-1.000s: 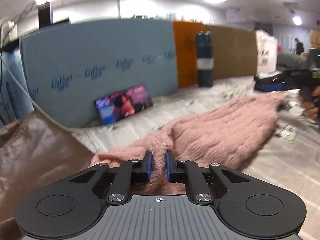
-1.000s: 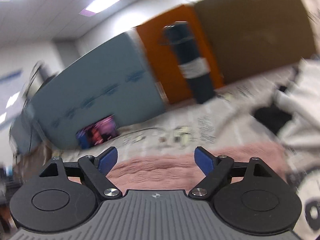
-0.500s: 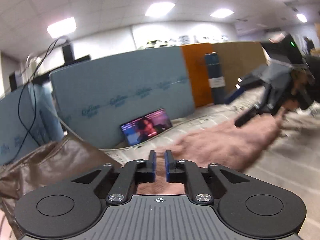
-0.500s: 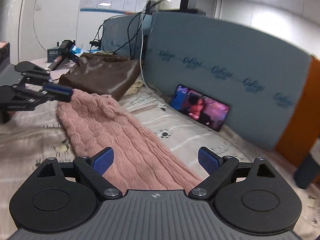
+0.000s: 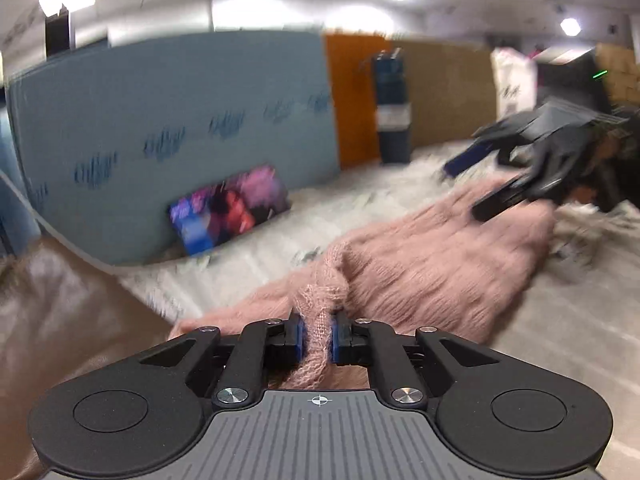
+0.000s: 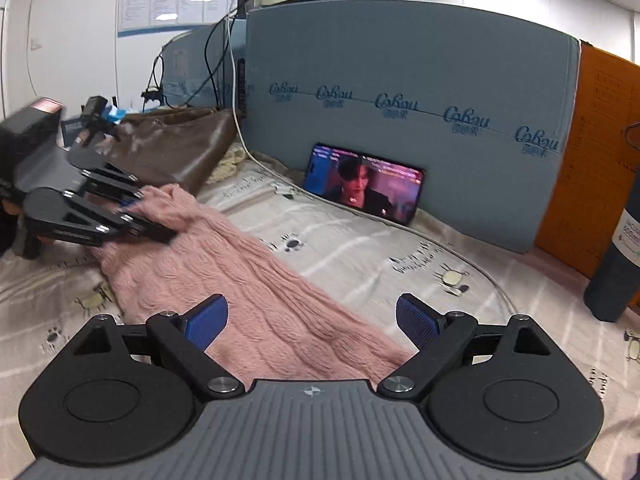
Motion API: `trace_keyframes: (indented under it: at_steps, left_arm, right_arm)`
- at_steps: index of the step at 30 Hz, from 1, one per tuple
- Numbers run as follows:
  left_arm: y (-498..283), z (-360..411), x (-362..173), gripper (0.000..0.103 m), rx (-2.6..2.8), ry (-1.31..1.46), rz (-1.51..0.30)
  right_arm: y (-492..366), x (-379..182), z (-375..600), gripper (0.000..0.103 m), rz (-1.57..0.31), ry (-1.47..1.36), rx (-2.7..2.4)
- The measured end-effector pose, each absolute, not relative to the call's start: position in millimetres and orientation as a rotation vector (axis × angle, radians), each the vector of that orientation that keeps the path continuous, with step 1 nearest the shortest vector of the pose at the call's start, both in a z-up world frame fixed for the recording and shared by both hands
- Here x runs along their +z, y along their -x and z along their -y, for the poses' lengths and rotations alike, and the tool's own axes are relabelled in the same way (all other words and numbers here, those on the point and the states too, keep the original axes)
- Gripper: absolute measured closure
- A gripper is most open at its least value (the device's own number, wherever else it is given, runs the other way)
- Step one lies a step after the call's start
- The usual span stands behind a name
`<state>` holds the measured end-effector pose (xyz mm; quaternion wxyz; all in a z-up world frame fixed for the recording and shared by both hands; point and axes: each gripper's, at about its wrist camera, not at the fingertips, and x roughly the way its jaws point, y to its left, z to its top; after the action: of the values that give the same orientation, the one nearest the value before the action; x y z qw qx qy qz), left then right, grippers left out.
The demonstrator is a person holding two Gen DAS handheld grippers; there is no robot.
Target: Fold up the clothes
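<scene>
A pink knitted sweater lies stretched across the cloth-covered table. My left gripper is shut on a bunched end of the pink sweater; in the right wrist view this left gripper sits at the sweater's far left end. My right gripper is open, its blue pads spread above the near end of the sweater, nothing between them. The left wrist view shows the right gripper over the sweater's far end, blurred.
A brown leather bag lies at the left. A phone with a video leans on the blue foam panel. A white cable crosses the table. A dark bottle stands at the right by an orange board.
My right gripper has swung round to face along the sweater and settled over its near end, still open. The left gripper came down toward the table, still holding the sweater's end.
</scene>
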<state>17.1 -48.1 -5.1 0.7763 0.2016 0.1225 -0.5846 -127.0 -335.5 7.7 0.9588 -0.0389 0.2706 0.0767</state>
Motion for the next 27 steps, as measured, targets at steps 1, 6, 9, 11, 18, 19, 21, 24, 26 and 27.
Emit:
trace_keyframes:
  at_steps: [1,6,9,11,18,19,21,24,26,27]
  left_arm:
    - [-8,40,-2,0.092,-1.276,-0.429,-0.223]
    - [30,4,-1,0.092,-1.334,-0.463,-0.022]
    - [36,-5,-4,0.092,-1.338,-0.501,0.002]
    - [33,-9,-4,0.092,-1.337,-0.472,-0.004]
    - [35,-19,1,0.092,-1.402,-0.416,0.026]
    - [35,-20,2,0.092,-1.412,-0.408,0.029]
    - [37,-26,3,0.092,-1.441,-0.408,0.028]
    - [43,-37,2,0.092,-1.484,-0.434,-0.026]
    - [47,-40,-4,0.092,-1.492,-0.485,-0.069]
    - [50,-40,-7,0.092,-1.493,-0.520,-0.091]
  right_arm:
    - [125,8,334,0.012,-0.554,0.094,0.168]
    - [118,13,318,0.012,-0.573,0.191,0.257]
    - [118,18,307,0.012,-0.592,0.242,0.327]
    - [121,19,303,0.034,-0.636,0.240,0.372]
    - [168,31,289,0.091,-0.608,0.253,0.334]
    - [182,36,285,0.091,-0.579,0.259,0.321]
    - [206,43,273,0.092,-0.543,0.278,0.299]
    - [243,41,248,0.092,-0.526,0.295,0.294]
    - [261,30,233,0.092,-0.539,0.276,0.283]
    - [266,23,230,0.092,-0.554,0.253,0.276]
